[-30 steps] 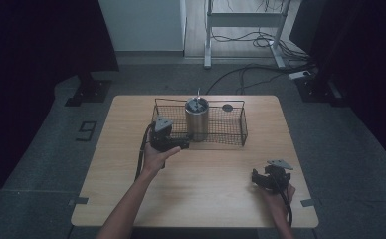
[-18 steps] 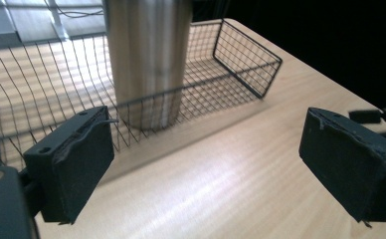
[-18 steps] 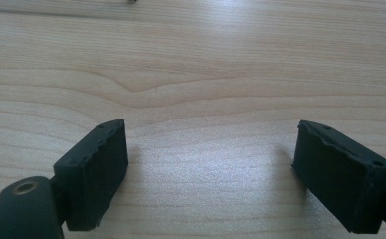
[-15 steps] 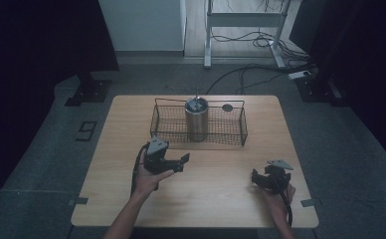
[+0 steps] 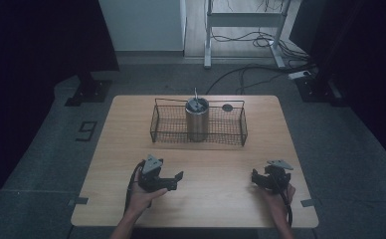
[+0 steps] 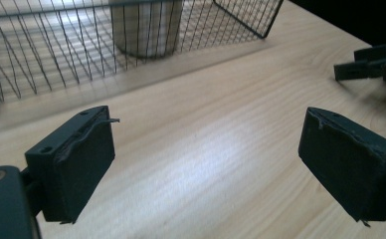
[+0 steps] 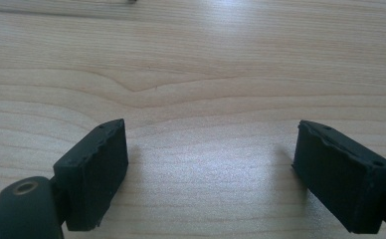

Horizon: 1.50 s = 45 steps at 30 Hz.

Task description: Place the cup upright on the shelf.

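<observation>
Presently, entries taken relative to the wire basket:

Wire basket (image 5: pixel 166 130): black mesh, rectangular, standing on the far half of the table (image 5: pixel 221 199); its near wall and a corner show in the left gripper view (image 6: pixel 42 55).

Steel tumbler (image 5: pixel 197 119): upright inside the wire basket, near the middle of it; lid on top with a thin straw or stick rising from it. Its lower body shows through the mesh in the left gripper view (image 6: pixel 146 27).

Small dark disc (image 5: pixel 227 107): behind the wire basket's far rim toward its right end; too small to tell what it is.

Left gripper (image 5: pixel 173 179): in the person's left hand (image 5: pixel 144 191), on the near side of the wire basket and well apart from it, below its left half. Jaws apart and pointing toward the right, bare wood between them, nothing held; they have just been closing a little. Left gripper view (image 6: pixel 206 159) looks over the table toward the wire basket's near wall.

Right gripper (image 5: pixel 256 178): in the person's right hand (image 5: pixel 278 196), near side of the wire basket, beyond its right end and well apart from it, low over the table. Jaws wide, nothing between them; bare wood grain in the right gripper view (image 7: pixel 211 174). It shows too at the right edge of the left gripper view (image 6: pixel 370 62).

Cables: a dark cable trails from each gripper toward the near table edge.
</observation>
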Each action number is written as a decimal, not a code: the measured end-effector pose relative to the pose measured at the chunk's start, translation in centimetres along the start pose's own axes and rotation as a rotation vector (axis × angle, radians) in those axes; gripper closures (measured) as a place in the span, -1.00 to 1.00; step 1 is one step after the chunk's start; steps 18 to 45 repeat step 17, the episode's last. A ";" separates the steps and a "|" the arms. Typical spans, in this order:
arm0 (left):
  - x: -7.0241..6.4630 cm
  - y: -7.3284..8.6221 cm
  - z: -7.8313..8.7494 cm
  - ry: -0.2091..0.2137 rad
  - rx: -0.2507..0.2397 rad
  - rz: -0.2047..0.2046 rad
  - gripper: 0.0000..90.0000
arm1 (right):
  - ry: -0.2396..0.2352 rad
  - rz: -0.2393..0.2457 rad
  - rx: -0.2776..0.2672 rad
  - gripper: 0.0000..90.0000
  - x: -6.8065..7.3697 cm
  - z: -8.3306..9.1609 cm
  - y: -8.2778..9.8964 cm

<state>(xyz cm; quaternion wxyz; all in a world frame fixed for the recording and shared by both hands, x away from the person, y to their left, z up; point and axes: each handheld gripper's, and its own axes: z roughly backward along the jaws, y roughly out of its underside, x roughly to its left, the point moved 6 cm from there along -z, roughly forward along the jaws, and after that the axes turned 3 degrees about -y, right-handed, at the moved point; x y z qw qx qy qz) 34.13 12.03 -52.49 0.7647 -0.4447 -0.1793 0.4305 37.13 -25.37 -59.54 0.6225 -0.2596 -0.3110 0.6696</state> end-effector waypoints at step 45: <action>1.3 1.3 -0.2 -0.031 0.014 0.051 -0.78 | 0.000 -0.002 0.001 -0.70 0.0 0.0 0.0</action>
